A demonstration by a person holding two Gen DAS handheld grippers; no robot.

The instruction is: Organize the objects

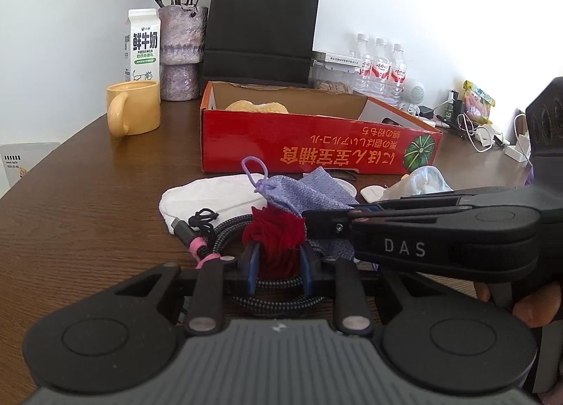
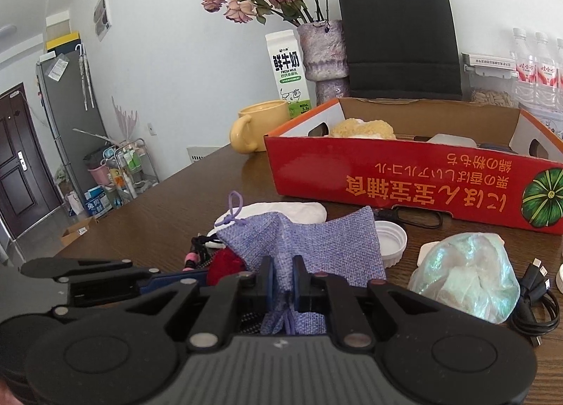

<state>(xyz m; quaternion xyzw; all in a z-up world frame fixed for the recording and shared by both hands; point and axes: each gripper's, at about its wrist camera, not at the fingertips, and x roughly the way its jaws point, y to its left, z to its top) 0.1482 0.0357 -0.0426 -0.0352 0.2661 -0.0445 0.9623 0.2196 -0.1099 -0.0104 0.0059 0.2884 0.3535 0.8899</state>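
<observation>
Blue pads of the left gripper [image 1: 279, 260] are pressed against a red fabric pouch [image 1: 276, 234] at the lower centre of the left wrist view, so the pouch is gripped. The right gripper [image 2: 283, 283] is closed on a purple drawstring pouch [image 2: 309, 243], whose cloth is pinched between its pads in the lower centre of the right wrist view. In the left wrist view the right gripper is seen entering from the right edge, just beside the red pouch. A braided cable [image 1: 225, 229] and a white cloth [image 1: 211, 197] are seen beneath and behind the pouches on the wooden table [image 1: 88, 215]. A white lid [image 2: 390, 243] and a shiny plastic bag [image 2: 464, 274] lie to the right. A red cardboard box [image 2: 422, 186] is placed behind, in the upper right, with a yellow mug [image 2: 260, 125] to its left.
</observation>
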